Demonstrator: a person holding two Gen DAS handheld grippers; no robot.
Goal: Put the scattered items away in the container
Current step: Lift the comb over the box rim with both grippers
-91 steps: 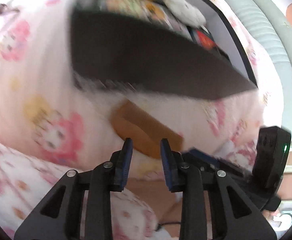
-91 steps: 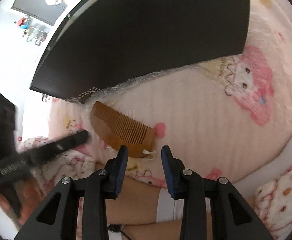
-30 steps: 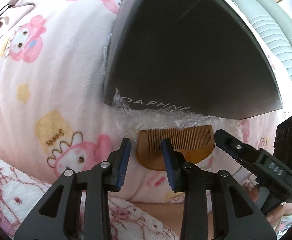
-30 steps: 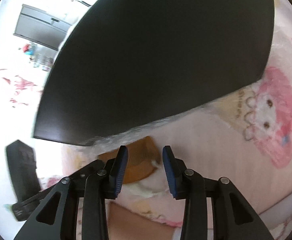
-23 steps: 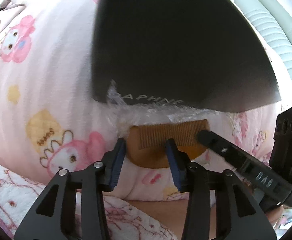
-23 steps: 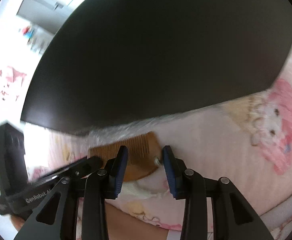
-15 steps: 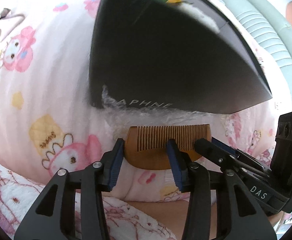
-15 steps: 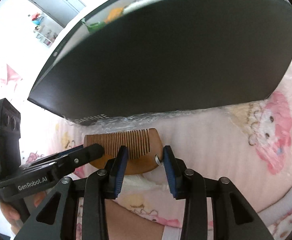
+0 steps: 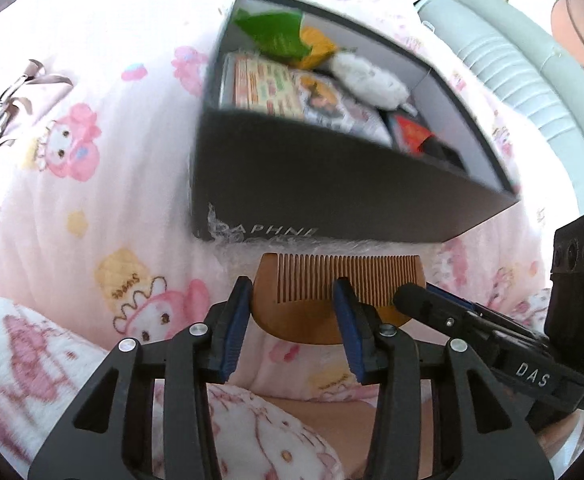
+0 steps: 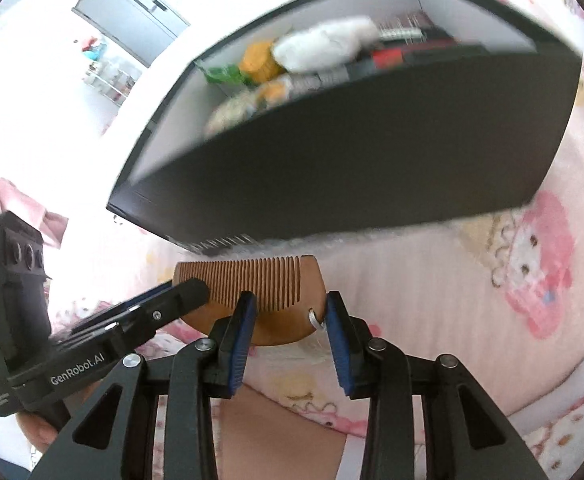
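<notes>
Wooden comb [image 9: 334, 300] — between both hand-held grippers' fingertips, before the box [image 9: 332, 196].

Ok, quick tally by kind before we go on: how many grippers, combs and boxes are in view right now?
Grippers: 2 (left gripper, right gripper)
Wooden comb: 1
Black box: 1
Total: 4

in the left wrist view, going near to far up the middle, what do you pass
left tongs → wooden comb → dark front wall of the box → snack packets in the box → box's far wall
</notes>
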